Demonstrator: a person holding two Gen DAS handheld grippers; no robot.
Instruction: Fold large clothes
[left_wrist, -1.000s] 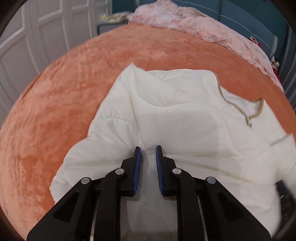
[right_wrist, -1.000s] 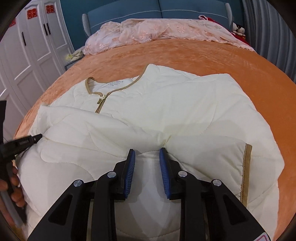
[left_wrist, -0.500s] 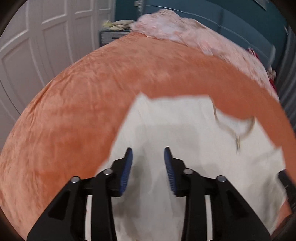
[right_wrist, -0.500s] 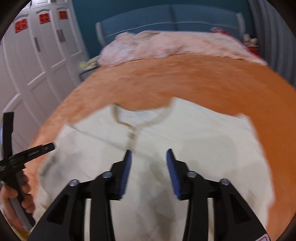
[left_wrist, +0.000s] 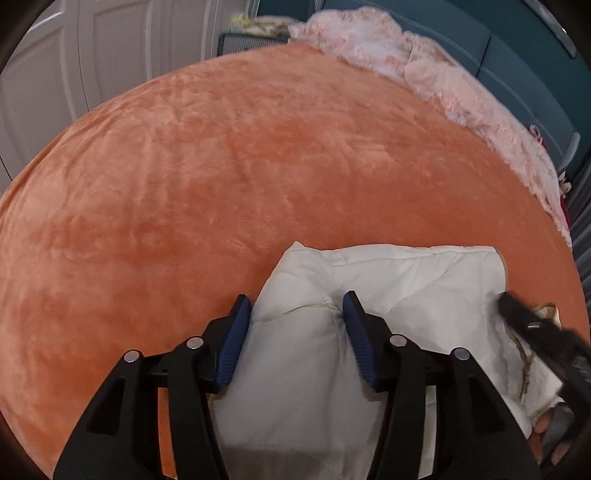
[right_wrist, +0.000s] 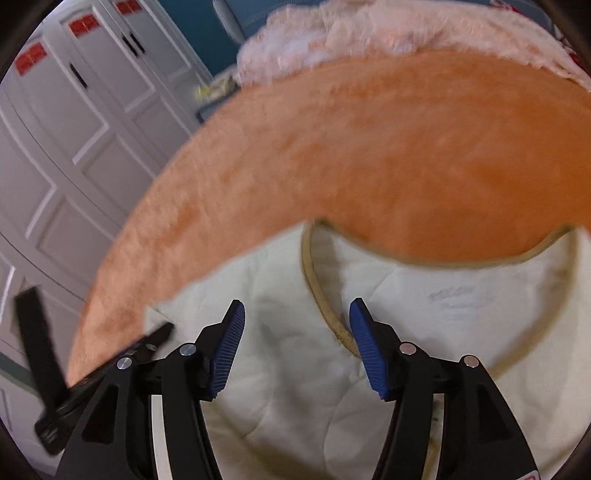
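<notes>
A cream quilted jacket (left_wrist: 406, 295) lies on the orange bedspread (left_wrist: 221, 184). My left gripper (left_wrist: 296, 300) hovers over its left shoulder corner. Its jaws are opening; a puff of fabric sits between the blue pads (left_wrist: 231, 343) without being pinched. My right gripper (right_wrist: 297, 304) is over the neckline, where the tan-trimmed collar (right_wrist: 314, 280) curves between its opening jaws, unpinched. The right wrist view is motion-blurred. The jacket (right_wrist: 443, 314) fills the lower part of that view. The right tool's black frame (left_wrist: 535, 332) and a hand (left_wrist: 546, 424) show at the left wrist view's right edge.
A pink lace blanket (left_wrist: 424, 74) is bunched along the far end of the bed against a teal headboard (left_wrist: 517, 66). White wardrobe doors (right_wrist: 74, 147) stand along the left side. A small nightstand (left_wrist: 240, 42) sits in the far corner.
Both grippers went from nearly shut on a fold of the jacket to wide apart. Both slid forward along the jacket to its shoulder and collar end.
</notes>
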